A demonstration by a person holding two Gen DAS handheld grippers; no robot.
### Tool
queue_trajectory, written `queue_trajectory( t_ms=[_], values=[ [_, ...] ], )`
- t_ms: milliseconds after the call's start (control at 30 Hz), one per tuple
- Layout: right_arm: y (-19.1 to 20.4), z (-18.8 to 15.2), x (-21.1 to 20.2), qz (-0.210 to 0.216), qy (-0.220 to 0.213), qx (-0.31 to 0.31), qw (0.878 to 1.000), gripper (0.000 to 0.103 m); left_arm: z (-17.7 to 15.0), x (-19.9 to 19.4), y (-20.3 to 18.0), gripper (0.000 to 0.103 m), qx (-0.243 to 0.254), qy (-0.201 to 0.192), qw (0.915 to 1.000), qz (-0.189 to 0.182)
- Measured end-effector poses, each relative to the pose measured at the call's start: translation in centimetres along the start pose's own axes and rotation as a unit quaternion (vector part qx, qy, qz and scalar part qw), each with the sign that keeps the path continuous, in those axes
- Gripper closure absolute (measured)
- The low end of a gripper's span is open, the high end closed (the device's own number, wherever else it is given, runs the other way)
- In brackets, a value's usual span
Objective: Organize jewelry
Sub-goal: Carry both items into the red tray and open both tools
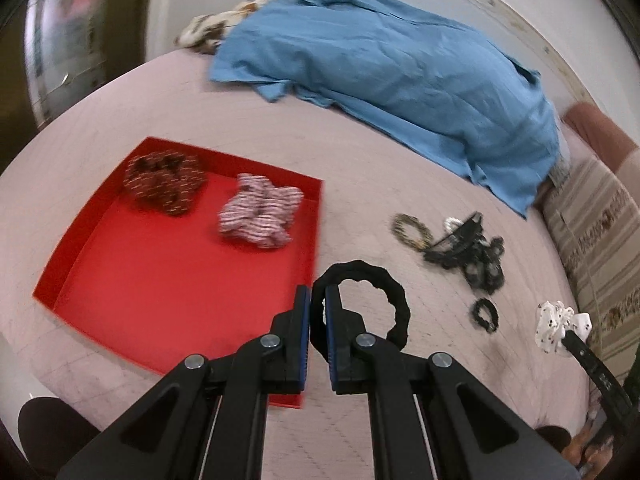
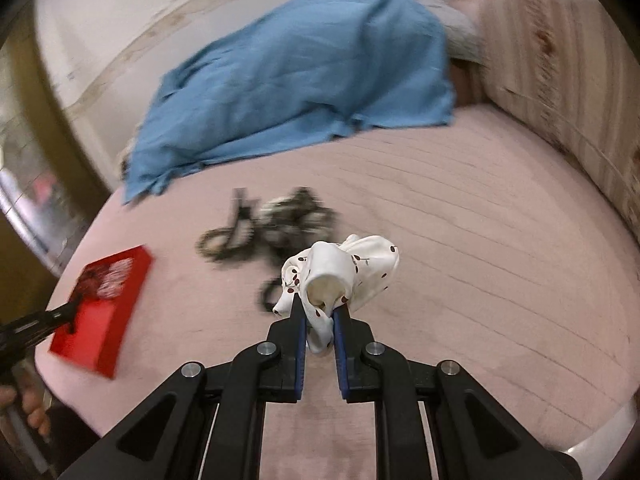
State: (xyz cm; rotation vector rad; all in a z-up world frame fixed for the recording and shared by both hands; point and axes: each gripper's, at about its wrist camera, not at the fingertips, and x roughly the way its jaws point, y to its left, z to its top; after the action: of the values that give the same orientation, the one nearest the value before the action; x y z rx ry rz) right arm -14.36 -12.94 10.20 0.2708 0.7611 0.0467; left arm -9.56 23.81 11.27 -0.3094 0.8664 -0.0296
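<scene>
From the left wrist camera, the left gripper point(image 1: 318, 304) has its jaws pinched nearly together on a black hair tie point(image 1: 394, 298); the band passes between the blue pads and its loop stands up and to the right of the fingers, above the pink bedspread point(image 1: 360, 168). Just left of the jaws lies a red tray point(image 1: 168, 280) on the bed. In its far part sit two scrunchies: a dark brown patterned scrunchie point(image 1: 162, 184) toward the far left corner and a pink-and-white striped scrunchie point(image 1: 258, 216) beside it, near the tray's right wall. To the right on the bedspread is a loose heap of dark hair accessories point(image 1: 464, 248), with a small black hair tie point(image 1: 485, 314) lying apart on the near side. Farther back a blue cloth point(image 1: 400, 76) lies crumpled along the wall. At the right edge the right gripper point(image 1: 568, 338) carries a white spotted scrunchie point(image 1: 554, 326).

From the right wrist camera, the right gripper point(image 2: 320, 312) has its jaws closed narrowly on that white scrunchie point(image 2: 340, 268), printed with small red cherries, which bunches up above the fingertips clear of the bedspread. Beyond it the heap of accessories point(image 2: 280, 220) is blurred. The red tray point(image 2: 104, 320) is at the far left, with the left gripper point(image 2: 70, 314) at its near edge. A striped cushion point(image 2: 560, 80) borders the bed on the right.
</scene>
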Motion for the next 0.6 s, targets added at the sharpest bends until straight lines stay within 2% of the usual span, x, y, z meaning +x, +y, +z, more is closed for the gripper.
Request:
queue_trajectory(
  t_ms=[200,433,600],
  values=[
    [7.2,0.6,1.1,0.057,0.026,-0.059,0.996,0.090,0.8,0.0,4.6,0.096,-0.020,-0.018,0.9990,0.037],
    [16.9,1.2,4.3,0.126,0.076,-0.123,0.982,0.090,2.5,1.9,10.4,0.096,-0.041,-0.002,0.9951,0.090],
    [23.1,0.9,7.4,0.162,0.114,-0.143,0.970,0.090,3.6,3.1,12.9,0.096,-0.034,0.000,0.9932,0.112]
  ],
)
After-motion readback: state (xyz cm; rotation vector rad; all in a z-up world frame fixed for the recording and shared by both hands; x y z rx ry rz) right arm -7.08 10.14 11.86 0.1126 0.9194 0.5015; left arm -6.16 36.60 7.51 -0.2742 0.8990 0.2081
